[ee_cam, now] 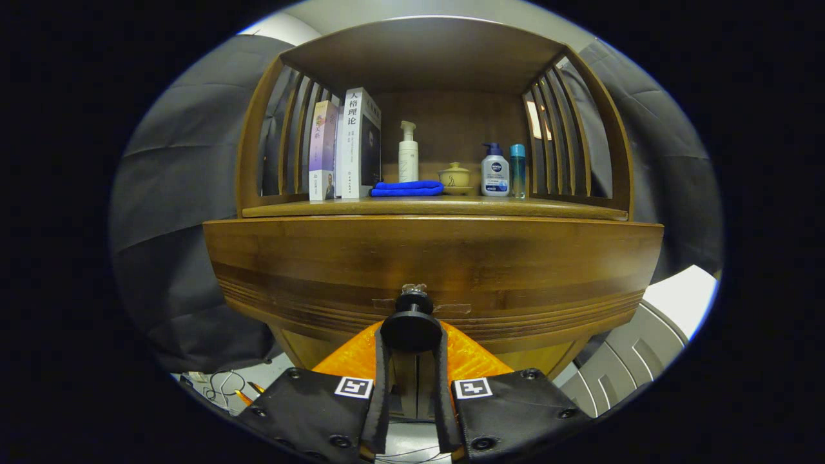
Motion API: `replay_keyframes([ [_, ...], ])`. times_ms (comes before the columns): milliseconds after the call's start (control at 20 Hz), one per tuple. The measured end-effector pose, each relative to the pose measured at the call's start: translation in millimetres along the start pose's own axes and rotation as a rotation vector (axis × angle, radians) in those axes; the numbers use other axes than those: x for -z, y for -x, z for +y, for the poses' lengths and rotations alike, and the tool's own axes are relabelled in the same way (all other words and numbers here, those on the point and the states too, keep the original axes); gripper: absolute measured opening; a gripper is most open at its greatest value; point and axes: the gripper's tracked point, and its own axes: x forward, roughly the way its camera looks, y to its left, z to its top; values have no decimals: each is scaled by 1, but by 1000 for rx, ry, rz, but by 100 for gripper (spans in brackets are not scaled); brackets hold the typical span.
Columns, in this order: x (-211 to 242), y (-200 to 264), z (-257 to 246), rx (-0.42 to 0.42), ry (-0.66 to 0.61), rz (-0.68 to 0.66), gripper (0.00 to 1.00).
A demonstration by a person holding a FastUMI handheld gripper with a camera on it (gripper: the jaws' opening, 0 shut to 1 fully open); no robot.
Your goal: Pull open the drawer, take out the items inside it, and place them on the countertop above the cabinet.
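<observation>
The tool [411,341] is held level and pointed straight ahead, with its two fingers [381,386] drawn close together and nearly parallel. Both fingertips are pressed against the sides of the round drawer knob [411,327], which is gripped between them.

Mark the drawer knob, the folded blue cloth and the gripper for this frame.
drawer knob [411,328]: gripper view, round front face.
blue cloth [407,188]: gripper view, middle of the fold.
gripper [411,345]: gripper view, midway between the fingertips, both pressing the knob's sides.
</observation>
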Motion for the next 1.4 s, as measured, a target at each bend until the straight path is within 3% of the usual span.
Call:
replay_keyframes([
  [1400,31,100,12,-74,68,-24,32],
])
